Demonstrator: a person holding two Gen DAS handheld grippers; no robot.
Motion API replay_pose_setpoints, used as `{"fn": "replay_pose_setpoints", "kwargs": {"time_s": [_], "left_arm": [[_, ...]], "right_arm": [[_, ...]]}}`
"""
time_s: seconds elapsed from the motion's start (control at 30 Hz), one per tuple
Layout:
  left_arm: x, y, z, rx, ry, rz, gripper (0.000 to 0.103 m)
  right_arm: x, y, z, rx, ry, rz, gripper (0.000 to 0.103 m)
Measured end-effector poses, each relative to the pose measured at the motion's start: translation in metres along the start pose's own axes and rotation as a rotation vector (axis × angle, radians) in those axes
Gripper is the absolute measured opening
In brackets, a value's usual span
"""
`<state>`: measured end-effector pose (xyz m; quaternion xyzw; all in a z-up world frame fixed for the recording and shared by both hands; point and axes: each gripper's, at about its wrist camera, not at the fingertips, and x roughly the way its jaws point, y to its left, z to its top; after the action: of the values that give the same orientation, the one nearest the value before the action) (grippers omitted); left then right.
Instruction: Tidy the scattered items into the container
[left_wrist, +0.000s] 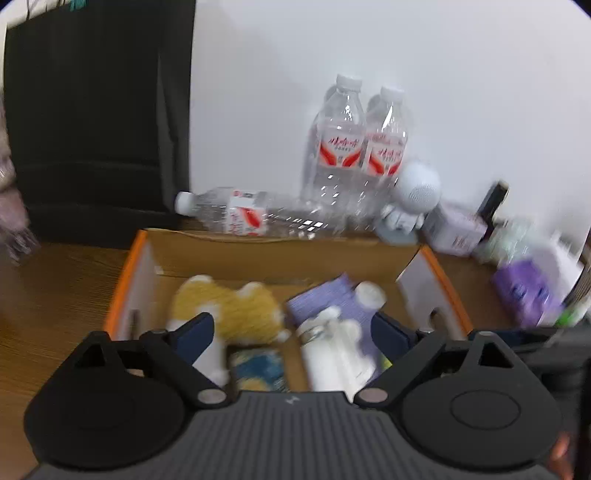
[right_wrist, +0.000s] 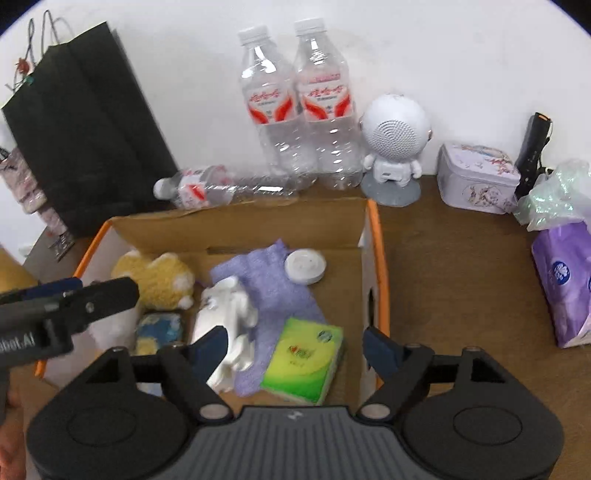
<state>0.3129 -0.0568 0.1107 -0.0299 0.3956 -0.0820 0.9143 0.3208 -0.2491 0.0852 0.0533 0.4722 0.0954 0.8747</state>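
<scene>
An open cardboard box (right_wrist: 240, 225) with orange edges holds a yellow plush toy (right_wrist: 162, 278), a purple cloth (right_wrist: 273, 280), a white round puck (right_wrist: 305, 266), a white bottle-like item (right_wrist: 225, 317), a blue-yellow item (right_wrist: 160, 330) and a green tissue pack (right_wrist: 303, 360). My right gripper (right_wrist: 295, 345) is open and empty above the box's right side. My left gripper (left_wrist: 291, 332) is open and empty above the box (left_wrist: 273, 251), over the plush (left_wrist: 236, 310) and the white item (left_wrist: 332, 350). The left gripper also shows in the right wrist view (right_wrist: 74, 295).
Behind the box a water bottle (right_wrist: 221, 188) lies on its side and two (right_wrist: 299, 110) stand by the wall. An astronaut speaker (right_wrist: 395, 140), a lavender tin (right_wrist: 476, 177), a black flashlight (right_wrist: 533, 147), a plastic bag (right_wrist: 557, 195) and a purple tissue pack (right_wrist: 565, 284) sit right. A black paper bag (right_wrist: 85, 129) stands left.
</scene>
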Motion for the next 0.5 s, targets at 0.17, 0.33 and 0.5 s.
{"fn": "replay_pose_setpoints", "kwargs": {"time_s": [0.17,0.33,0.5], "left_arm": [[-0.037,-0.008,-0.025,0.123,-0.051,0.104,0.1],[-0.086,-0.006,-0.072,0.148,-0.118,0.132,0.103],[-0.136,-0.006,-0.145,0.121,-0.227,0.114,0.103]], "right_arm": [[-0.028,0.013,-0.019,-0.042,0.011,0.013,0.08],[-0.076,0.023,-0.062,-0.064,-0.087,0.017,0.083],[-0.121,0.039,-0.15,-0.103,-0.31,-0.034,0.093]]}}
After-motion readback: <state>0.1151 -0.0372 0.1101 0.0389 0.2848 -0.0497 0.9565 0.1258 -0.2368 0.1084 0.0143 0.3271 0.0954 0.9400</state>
